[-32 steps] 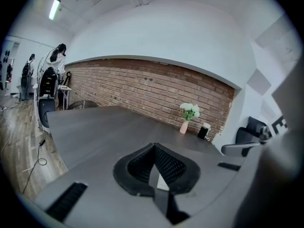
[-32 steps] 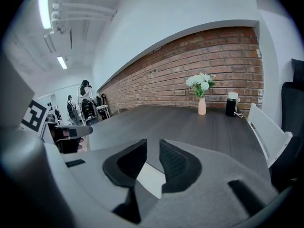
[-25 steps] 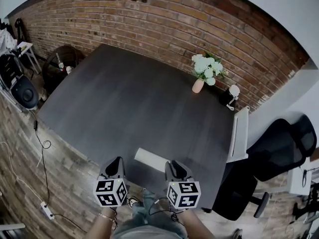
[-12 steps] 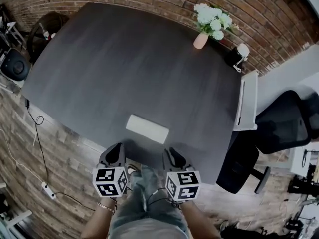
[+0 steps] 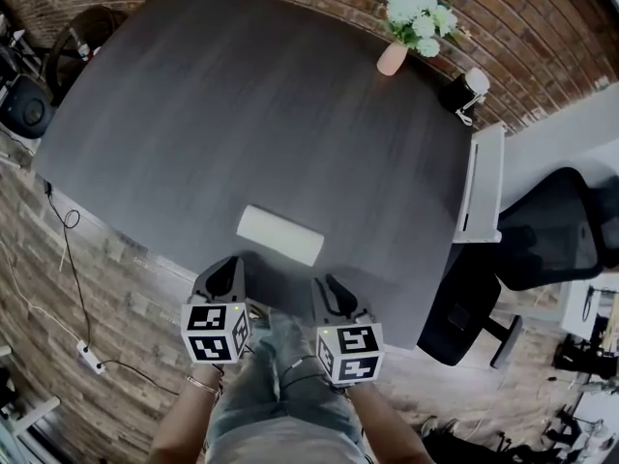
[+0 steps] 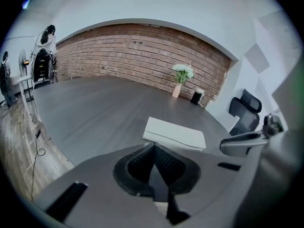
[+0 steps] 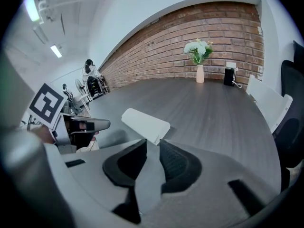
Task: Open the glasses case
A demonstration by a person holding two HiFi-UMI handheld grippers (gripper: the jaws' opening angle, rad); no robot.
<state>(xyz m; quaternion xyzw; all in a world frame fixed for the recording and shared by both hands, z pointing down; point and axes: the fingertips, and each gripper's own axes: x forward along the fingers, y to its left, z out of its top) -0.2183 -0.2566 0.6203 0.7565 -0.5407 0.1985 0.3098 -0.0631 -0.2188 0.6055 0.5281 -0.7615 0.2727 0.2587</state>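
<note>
The white glasses case [image 5: 280,235] lies closed on the dark table [image 5: 242,114], close to its near edge. Both grippers hover just short of it on my side, apart from it. My left gripper [image 5: 230,271] is at its left end, with the pads meeting at their tips and nothing between them. My right gripper [image 5: 327,286] is near its right end, with a narrow gap between the pads and nothing in it. The left gripper view shows the case [image 6: 175,133] just beyond the left gripper [image 6: 154,146]. In the right gripper view the case [image 7: 145,120] lies ahead of the right gripper [image 7: 153,144].
A vase of white flowers [image 5: 392,58] and a small black device [image 5: 462,90] stand at the table's far right corner. A white side panel [image 5: 481,187] and a black office chair [image 5: 551,230] are to the right. Cables and a power strip [image 5: 87,356] lie on the floor at left.
Both grippers have sunk toward the table's near edge. The head view has tilted down, so the case now sits higher in the picture, beyond the gripper tips. The case has not moved.
</note>
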